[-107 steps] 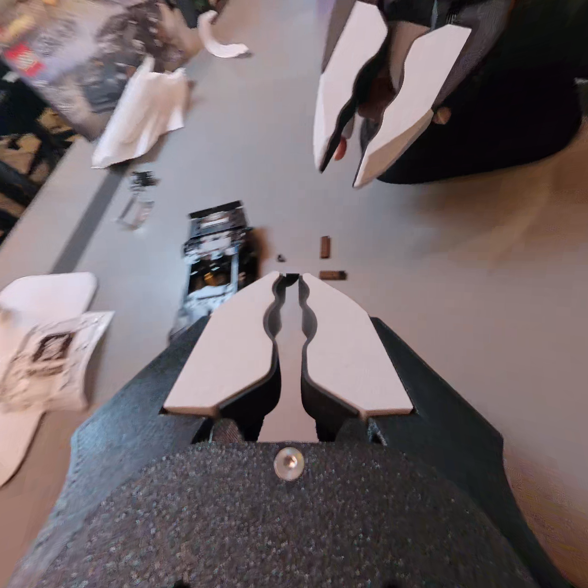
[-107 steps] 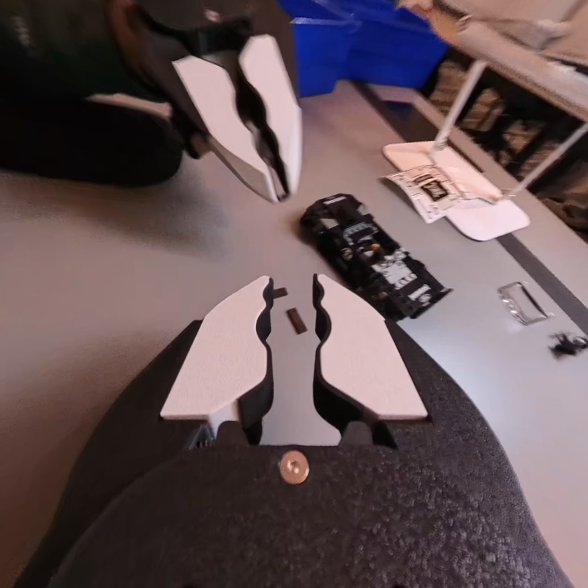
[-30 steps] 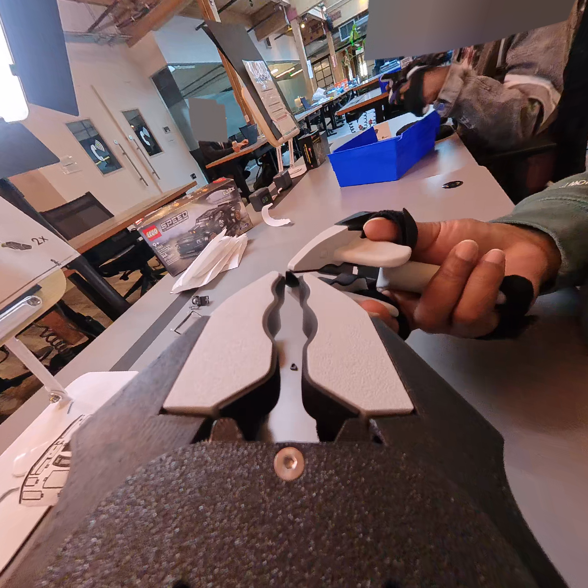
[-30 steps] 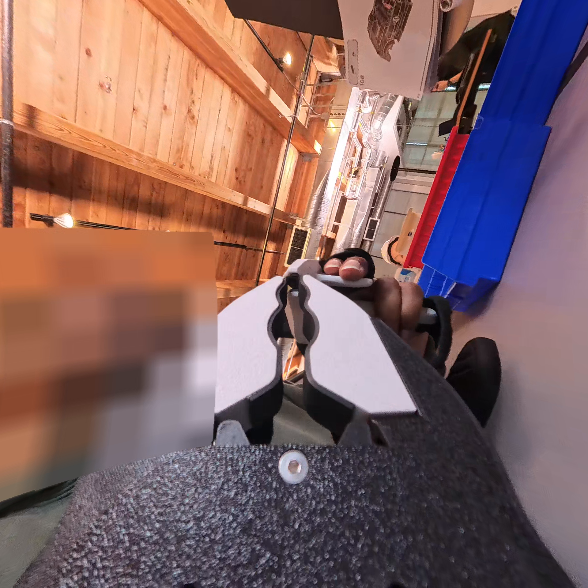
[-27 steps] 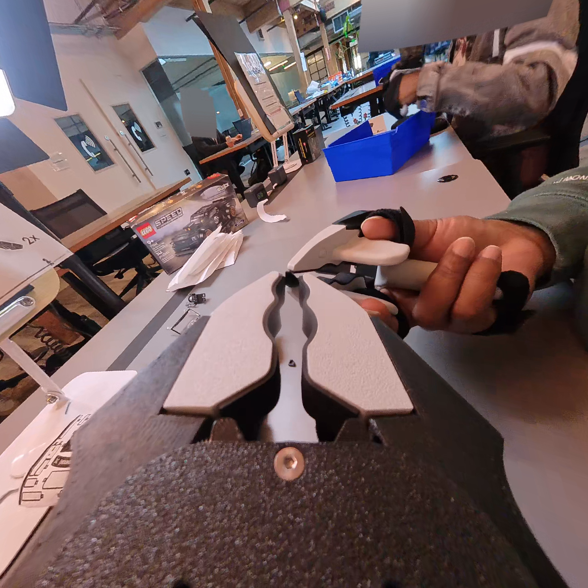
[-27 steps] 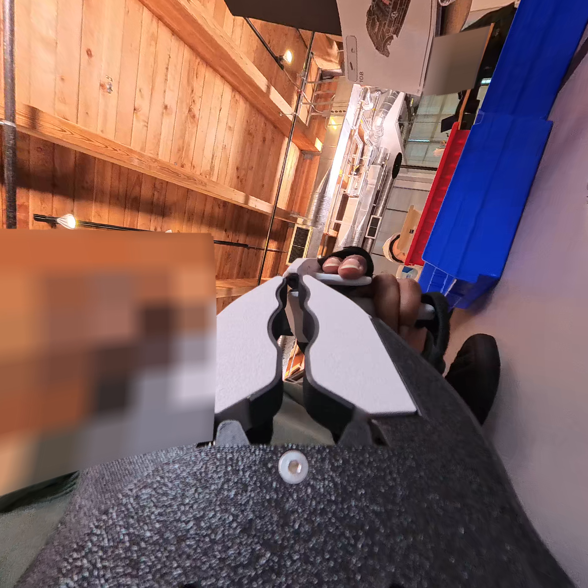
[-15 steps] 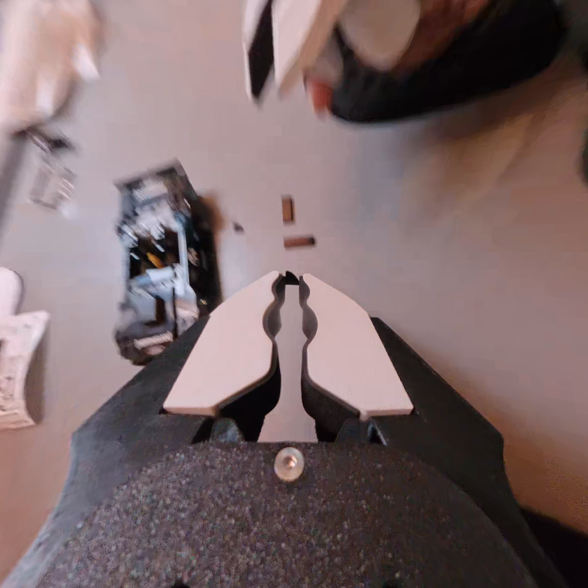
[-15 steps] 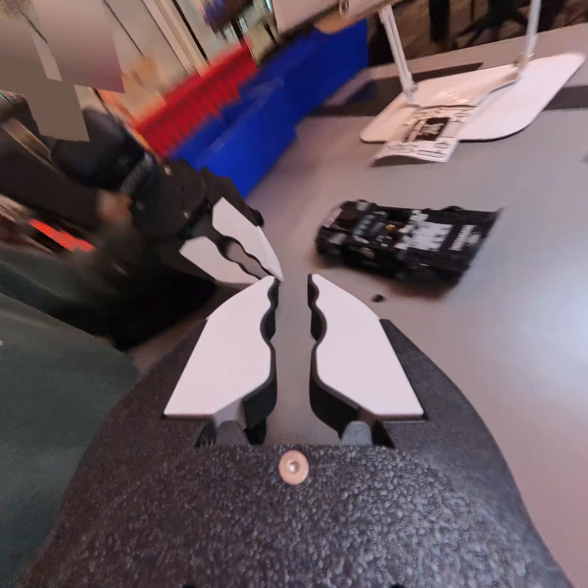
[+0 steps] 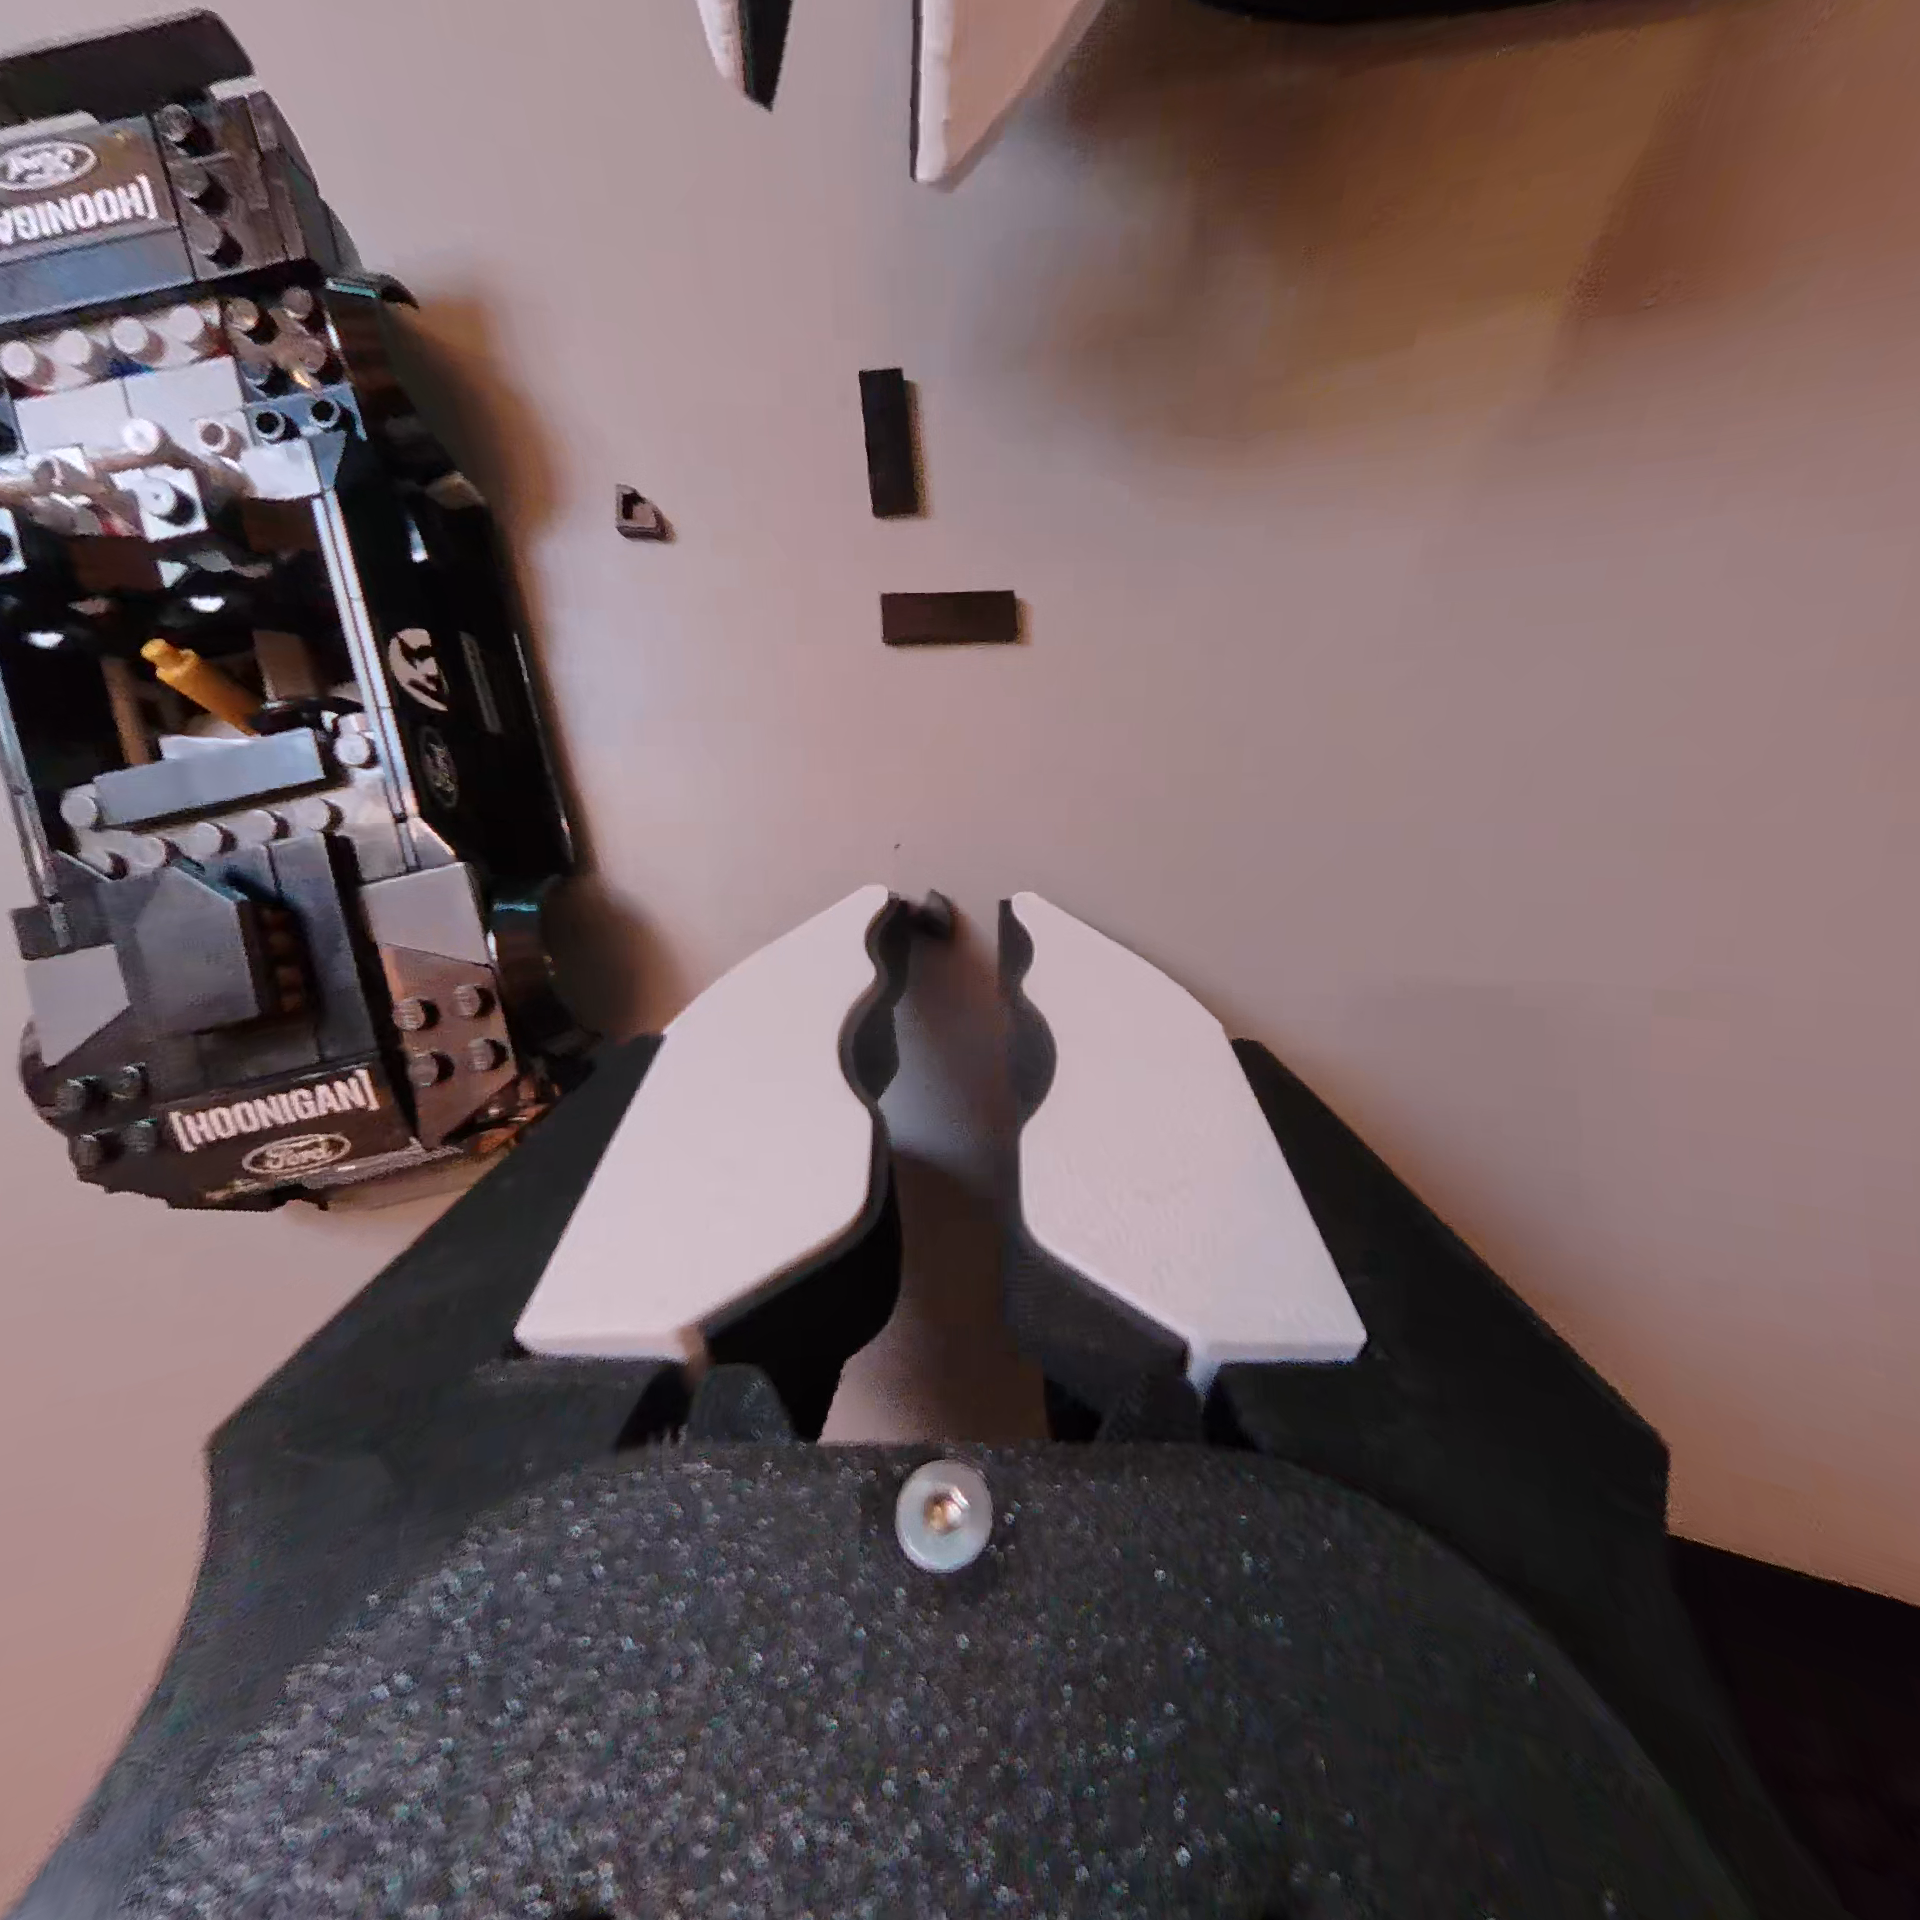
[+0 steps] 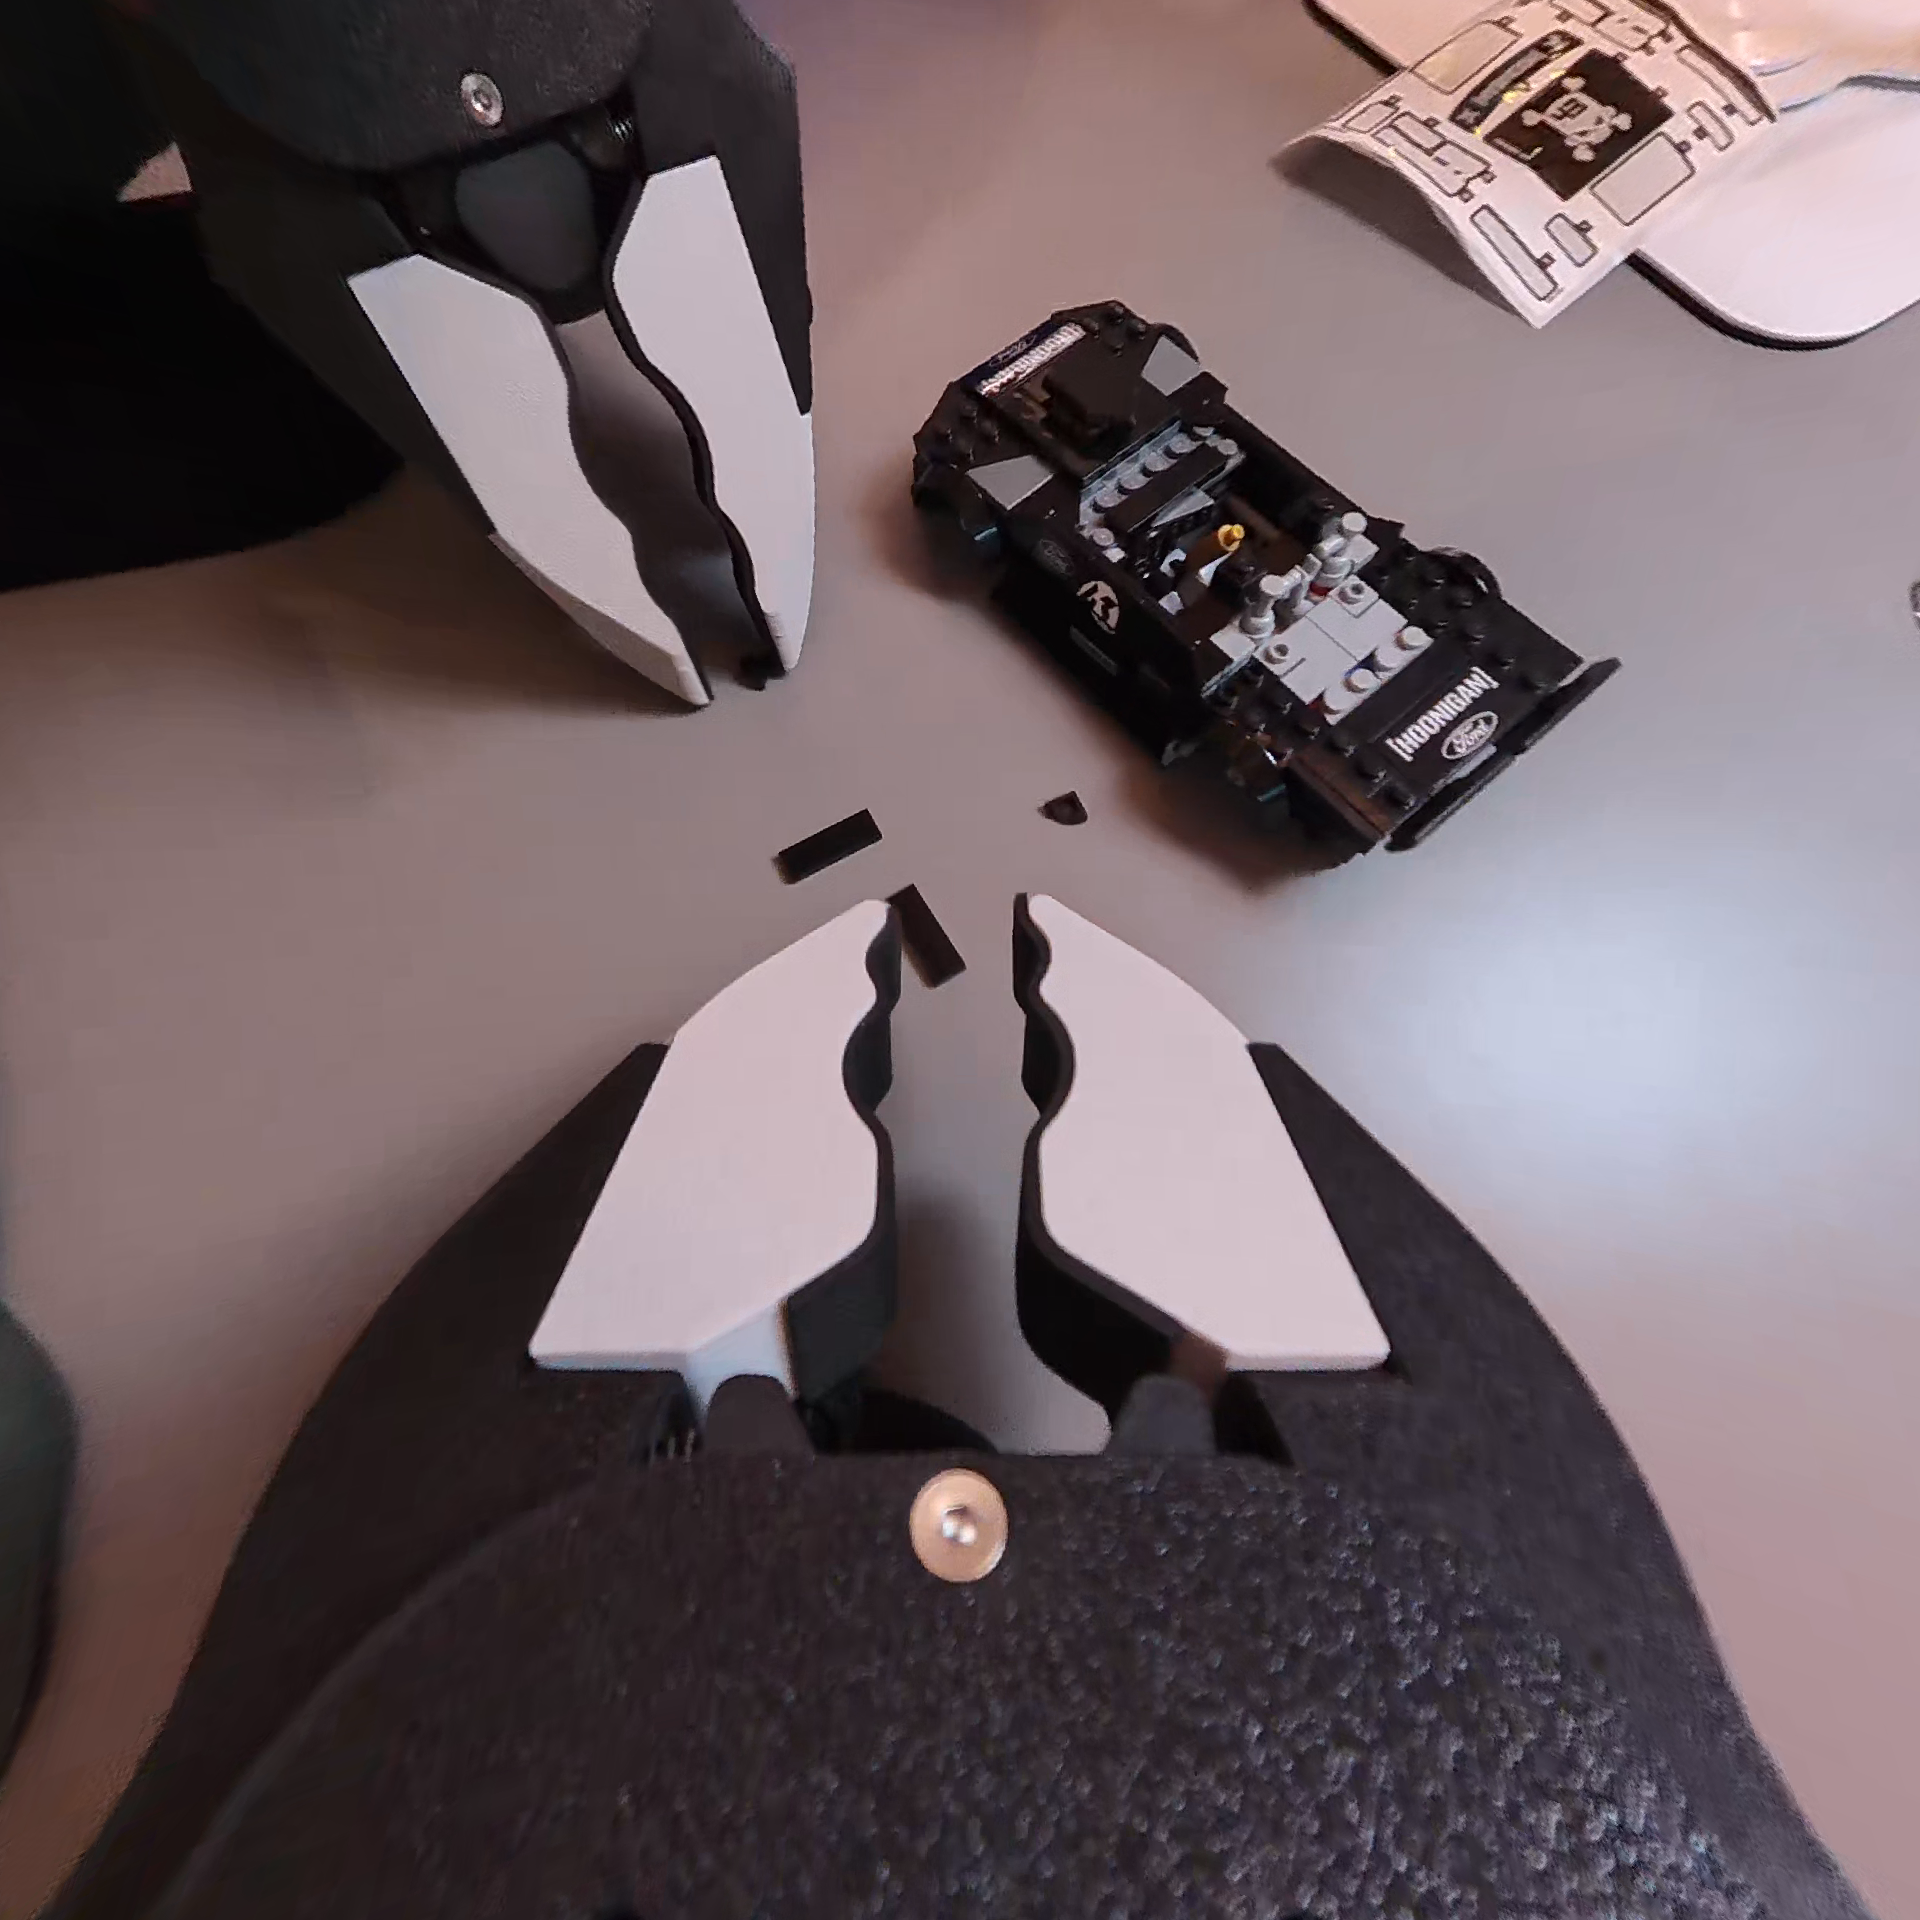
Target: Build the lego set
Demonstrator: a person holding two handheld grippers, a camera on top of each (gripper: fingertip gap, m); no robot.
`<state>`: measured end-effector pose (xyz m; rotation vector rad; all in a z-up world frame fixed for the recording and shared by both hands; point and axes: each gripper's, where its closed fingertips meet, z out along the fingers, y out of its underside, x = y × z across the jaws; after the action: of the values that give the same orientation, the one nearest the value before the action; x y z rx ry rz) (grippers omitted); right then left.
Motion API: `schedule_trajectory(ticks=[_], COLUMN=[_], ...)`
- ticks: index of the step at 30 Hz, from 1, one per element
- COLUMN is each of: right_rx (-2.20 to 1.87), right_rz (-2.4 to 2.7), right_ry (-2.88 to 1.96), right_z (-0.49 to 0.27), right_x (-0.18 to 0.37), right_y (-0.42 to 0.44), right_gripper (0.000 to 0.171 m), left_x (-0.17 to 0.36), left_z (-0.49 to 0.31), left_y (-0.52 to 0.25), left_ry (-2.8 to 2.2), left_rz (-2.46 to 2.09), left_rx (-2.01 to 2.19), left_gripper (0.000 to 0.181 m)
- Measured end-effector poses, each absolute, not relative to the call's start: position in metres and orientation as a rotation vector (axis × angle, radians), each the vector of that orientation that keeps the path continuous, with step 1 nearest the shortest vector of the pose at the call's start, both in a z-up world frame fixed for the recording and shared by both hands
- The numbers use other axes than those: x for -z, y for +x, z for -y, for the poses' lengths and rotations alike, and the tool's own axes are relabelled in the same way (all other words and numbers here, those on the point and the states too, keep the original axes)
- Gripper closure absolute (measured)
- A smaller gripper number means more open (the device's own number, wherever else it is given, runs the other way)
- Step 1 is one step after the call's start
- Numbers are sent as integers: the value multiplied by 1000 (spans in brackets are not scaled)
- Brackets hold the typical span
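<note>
Right fingers (image 10: 748, 1122) gape, empty, around a small flat black plastic tile (image 10: 925, 935); left fingers (image 9: 727, 1122) barely parted, hold unclear. Tile likely light, rigid, slick: pinch its long edges.

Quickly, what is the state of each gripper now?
Left gripper: open, with a tiny black piece at one fingertip; a real hold cannot be told.
Right gripper: open, holding nothing.

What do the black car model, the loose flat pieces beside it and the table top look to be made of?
The car model looks like glossy moulded plastic: studs and sharp highlights show on its bricks. The two long flat pieces look like the same plastic, smooth-topped, without studs. The table is a matte grey, even surface, perhaps laminate; the pictures leave that open.
</note>
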<state>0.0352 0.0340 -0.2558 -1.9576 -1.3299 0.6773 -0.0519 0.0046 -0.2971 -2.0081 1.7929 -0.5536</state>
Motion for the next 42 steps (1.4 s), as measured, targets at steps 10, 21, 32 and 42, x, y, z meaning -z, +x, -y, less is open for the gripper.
schedule_trajectory(ticks=[10,21,32,42], right_rx=[-647,-518,-1064,-1985], right_rz=[1403,1636,1343,688], right_ry=[-1969,-2042,-2046,-1706], right_z=[-54,-70,-47,-2], right_x=[264,295,254,155], right_y=[28,6,-16,-31], right_gripper=[151,154,168,168], left_x=[286,267,241,170], left_z=[-15,-24,-28,-5], left_y=[-45,-52,-42,-23], left_ry=[-1962,-1849,-1677,-1345], left_rz=[-1632,-1437,-1319,-1182], left_rx=[617,585,629,685], left_gripper=[147,157,156,164])
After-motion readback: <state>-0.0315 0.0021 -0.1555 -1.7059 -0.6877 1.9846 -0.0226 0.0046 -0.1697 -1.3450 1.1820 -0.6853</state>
